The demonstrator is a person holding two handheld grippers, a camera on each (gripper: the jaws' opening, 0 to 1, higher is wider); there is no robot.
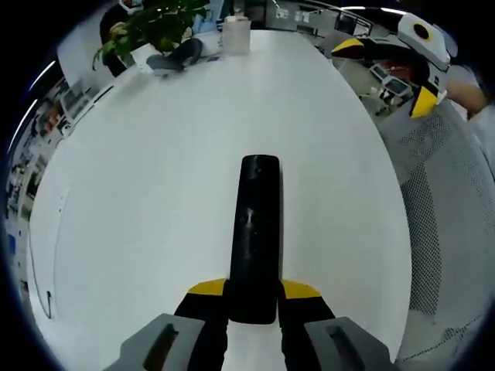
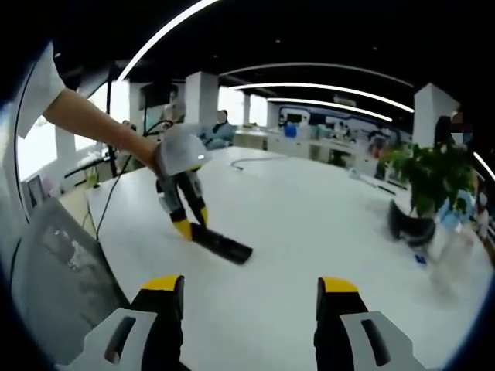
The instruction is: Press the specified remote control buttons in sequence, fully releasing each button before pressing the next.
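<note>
A black remote control (image 1: pixel 254 232) lies lengthwise on the white table (image 1: pixel 155 170), its near end clamped between the yellow tips of my left gripper (image 1: pixel 254 290). In the right gripper view a hand holds that left gripper (image 2: pixel 188 224) tilted down onto the remote (image 2: pixel 224 245), which rests on the table (image 2: pixel 325 209). My right gripper (image 2: pixel 251 287) hovers above the table's near edge, jaws wide open with nothing between them, well short of the remote. It also appears at the upper right as the right gripper (image 1: pixel 387 73), open, beyond the table's edge.
A potted plant (image 1: pixel 155 23) and a white bottle (image 1: pixel 236 35) stand at the table's far end; the plant (image 2: pixel 433 174) is at the right. A grey mesh chair (image 1: pixel 448 201) flanks the table's edge. A thin cable (image 1: pixel 39 263) lies near the left edge.
</note>
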